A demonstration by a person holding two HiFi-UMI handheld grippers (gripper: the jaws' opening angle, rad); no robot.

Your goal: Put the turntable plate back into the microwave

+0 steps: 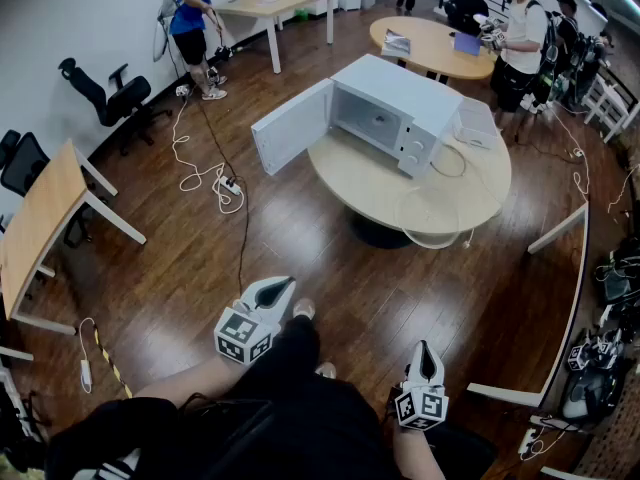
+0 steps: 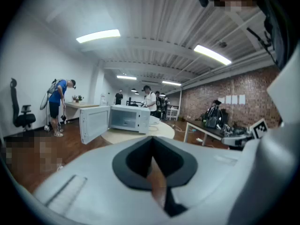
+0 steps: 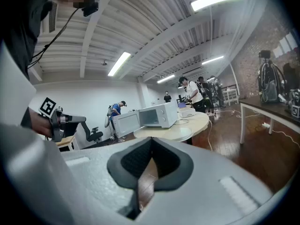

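Observation:
A white microwave (image 1: 385, 116) stands on the round beige table (image 1: 380, 193) with its door (image 1: 291, 126) swung open to the left and its cavity empty. The clear glass turntable plate (image 1: 433, 215) lies flat on the table in front of the microwave, to the right. Both grippers are held low near the person's body, well short of the table. My left gripper (image 1: 278, 288) is shut with nothing in it, and so is my right gripper (image 1: 424, 350). The left gripper view shows the microwave (image 2: 123, 118) far ahead beyond the shut jaws; the right gripper view shows the microwave (image 3: 157, 115) and plate (image 3: 182, 131).
A power strip and cables (image 1: 222, 186) trail over the wooden floor left of the table. A wooden desk (image 1: 45, 223) and office chairs (image 1: 105, 93) stand at the left. People stand at the far desk (image 1: 195, 18) and behind the table (image 1: 520, 48). A white box (image 1: 478, 123) sits beside the microwave.

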